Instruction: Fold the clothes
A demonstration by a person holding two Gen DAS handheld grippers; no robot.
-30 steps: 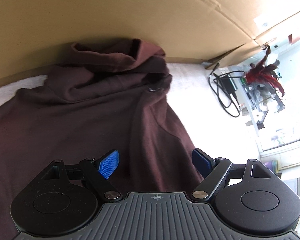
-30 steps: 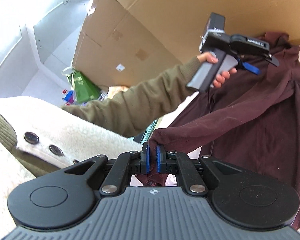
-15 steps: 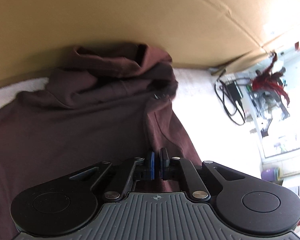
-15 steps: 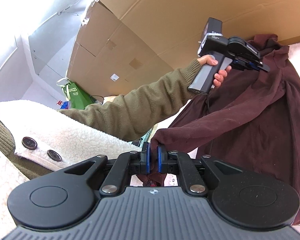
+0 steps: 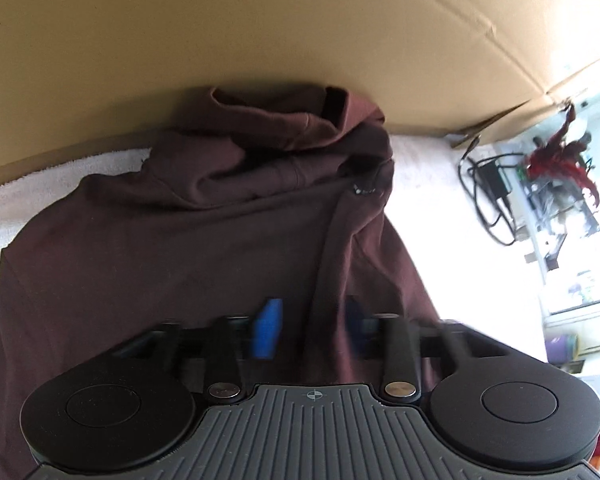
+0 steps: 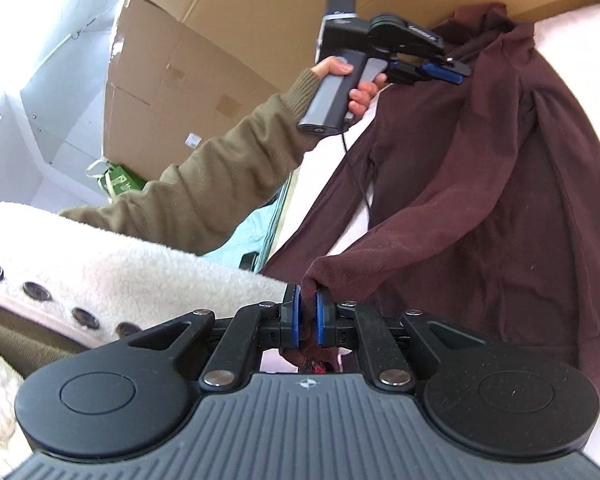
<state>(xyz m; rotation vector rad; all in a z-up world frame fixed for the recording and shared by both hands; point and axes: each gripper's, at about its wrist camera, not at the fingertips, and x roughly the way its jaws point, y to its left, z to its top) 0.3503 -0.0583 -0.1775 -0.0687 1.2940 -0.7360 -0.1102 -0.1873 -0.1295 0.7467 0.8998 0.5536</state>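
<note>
A wall of flattened cardboard (image 5: 300, 40) closed off the far side of the white padded surface (image 5: 420, 208) I was working over, with cables and clutter off to the right edge. The maroon hoodie (image 5: 180, 260) lay spread on that surface, its hood (image 5: 284, 132) bunched up against the cardboard.

My left gripper (image 5: 311, 330) hovered low over the body of the garment with a raised ridge of cloth between its blue pads (image 5: 266, 332). Its jaws had just been opening; they stood apart and blurred, and I could not see either pad pressing the fabric, so I judged that hand had no hold. My right gripper (image 6: 307, 316) was clamped on the cuff end of one sleeve (image 6: 400, 240), the blue pads pinching the cloth, with the sleeve stretched in a taut line back toward the shoulder.

That tension was my main worry. With only one hand gripping, any further pull on the sleeve would likely drag the whole hoodie toward the near edge instead of laying the sleeve across the chest. The pinch looked narrow, right at the cuff, so a sharp tug might also slip it free. The left jaws sat so close to the ridge that closing carelessly could catch two layers and bake a crease into the fold. The crumpled hood would also leave an uneven bundle if I folded over it as it lay.
</note>
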